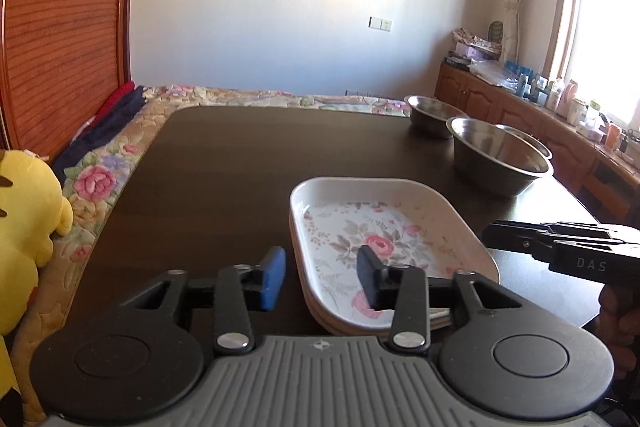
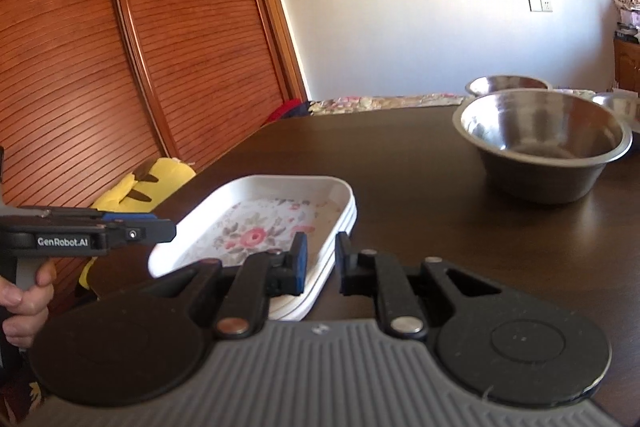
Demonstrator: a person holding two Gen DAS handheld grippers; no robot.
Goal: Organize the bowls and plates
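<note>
Straddling the near rim of the stack of white rectangular floral-printed plates [image 2: 256, 227], the right gripper [image 2: 321, 259] has one blue-padded finger above the plate's well and the other outside the wall, over the dark brown wooden worktop [image 2: 400, 163]. Its fingers stand part open with a gap a little wider than the rim, and nothing is clamped between them yet. From this gripper the stack's long axis runs away and to the left, so the fingers meet the stack at a near corner rather than at the middle of a long side.

The left gripper [image 1: 322, 273] comes at the same stack [image 1: 384, 227] from the opposite near end; its fingers are spread wider, one off the plate to the left and one above the floral well, empty as well. Both grippers are close to the plates, and I cannot tell which is nearer to touching.

The large stainless-steel bowl [image 2: 544, 147] sits well apart, beyond and to the right of the plates, with a second steel bowl [image 2: 508, 85] behind it and a third rim [image 2: 618, 107] at the right edge. By my judgement the right gripper is the better placed for those bowls.
</note>
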